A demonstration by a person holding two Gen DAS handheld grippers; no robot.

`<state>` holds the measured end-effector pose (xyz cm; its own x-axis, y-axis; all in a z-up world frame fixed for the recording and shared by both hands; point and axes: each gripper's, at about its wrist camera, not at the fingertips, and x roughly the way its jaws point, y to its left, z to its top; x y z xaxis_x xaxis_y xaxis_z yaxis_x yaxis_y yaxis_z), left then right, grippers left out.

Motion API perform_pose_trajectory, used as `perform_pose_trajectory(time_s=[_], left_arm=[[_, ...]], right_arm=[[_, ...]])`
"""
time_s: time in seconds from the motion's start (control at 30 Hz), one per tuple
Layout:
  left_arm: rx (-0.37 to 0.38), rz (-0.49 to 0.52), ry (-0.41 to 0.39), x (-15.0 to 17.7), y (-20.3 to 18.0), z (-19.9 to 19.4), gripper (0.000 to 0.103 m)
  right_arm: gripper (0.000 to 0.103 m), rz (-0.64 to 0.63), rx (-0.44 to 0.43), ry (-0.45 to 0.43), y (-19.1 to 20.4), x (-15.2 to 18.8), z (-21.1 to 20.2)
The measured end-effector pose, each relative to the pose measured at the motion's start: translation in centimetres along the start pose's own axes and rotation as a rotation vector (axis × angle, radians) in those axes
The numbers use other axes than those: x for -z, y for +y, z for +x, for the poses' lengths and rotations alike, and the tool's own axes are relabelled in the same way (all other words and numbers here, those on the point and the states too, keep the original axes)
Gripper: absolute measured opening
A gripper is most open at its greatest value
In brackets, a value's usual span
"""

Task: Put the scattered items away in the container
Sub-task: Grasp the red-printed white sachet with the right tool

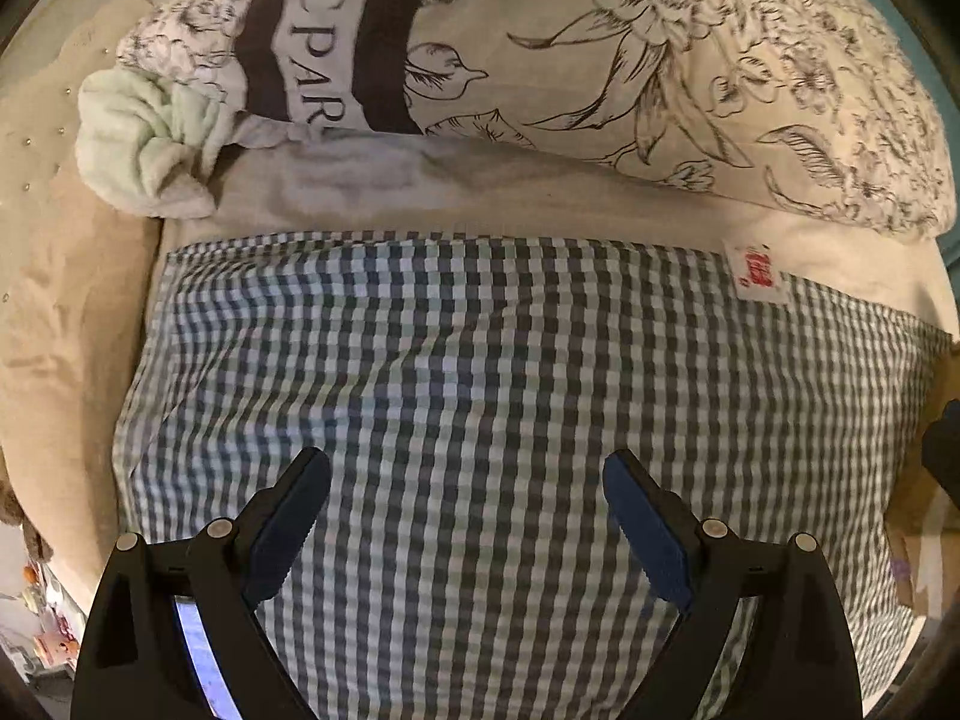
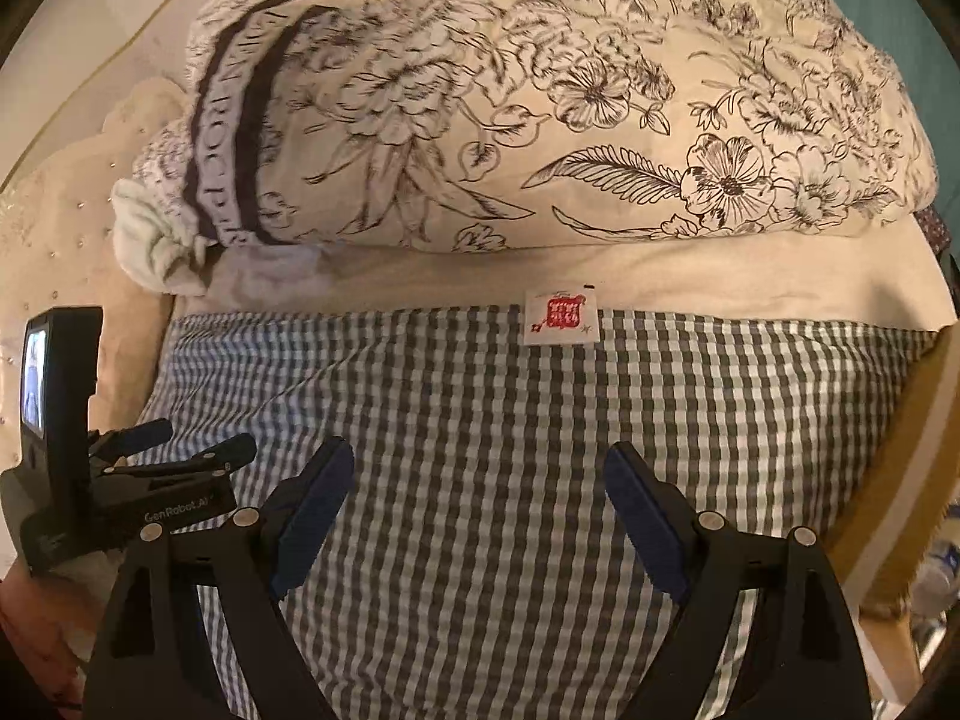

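- Left wrist view: my left gripper (image 1: 467, 474) hangs over a checked pillow (image 1: 480, 372) on the bed, jaws spread wide with nothing between them.
- Right wrist view: my right gripper (image 2: 478, 471) is over the same checked pillow (image 2: 510, 408), also wide open and empty; my other gripper (image 2: 186, 447) shows at the left edge, over the pillow's left side.
- Behind the pillow lies a rolled flowered quilt (image 1: 690, 72), and at its left end a pale green towel (image 1: 144, 144) sits bunched against the bed sheet (image 1: 66, 312).
- A red-and-white label (image 2: 562, 319) marks the pillow's far edge.
- No container shows in either view, so I cannot tell where things are meant to go or whether any are already in it.
- As I judge it, the tidying is at an early stage: nothing is held, and the pillow, quilt and towel all lie loose on the bed. With both grippers above the pillow, taking it up looks like the step in hand.
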<state>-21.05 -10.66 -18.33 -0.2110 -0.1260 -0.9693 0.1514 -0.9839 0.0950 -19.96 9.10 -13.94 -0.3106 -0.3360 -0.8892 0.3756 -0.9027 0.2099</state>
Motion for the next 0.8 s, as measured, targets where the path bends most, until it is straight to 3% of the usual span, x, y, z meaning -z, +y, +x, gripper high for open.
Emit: perform_pose_trajectory(time_s=[0.37,0.8], left_arm=[[-0.028,-0.010,0.033,-4.3,-0.8,5.7,0.095],[-0.053,-0.040,0.062,-7.1,-1.3,10.4,0.095]], right_arm=[[0.085,0.022,0.047,0.044,-3.0,-4.5,7.6],[0.085,0.028,0.085,0.099,-4.7,-6.7,17.5]])
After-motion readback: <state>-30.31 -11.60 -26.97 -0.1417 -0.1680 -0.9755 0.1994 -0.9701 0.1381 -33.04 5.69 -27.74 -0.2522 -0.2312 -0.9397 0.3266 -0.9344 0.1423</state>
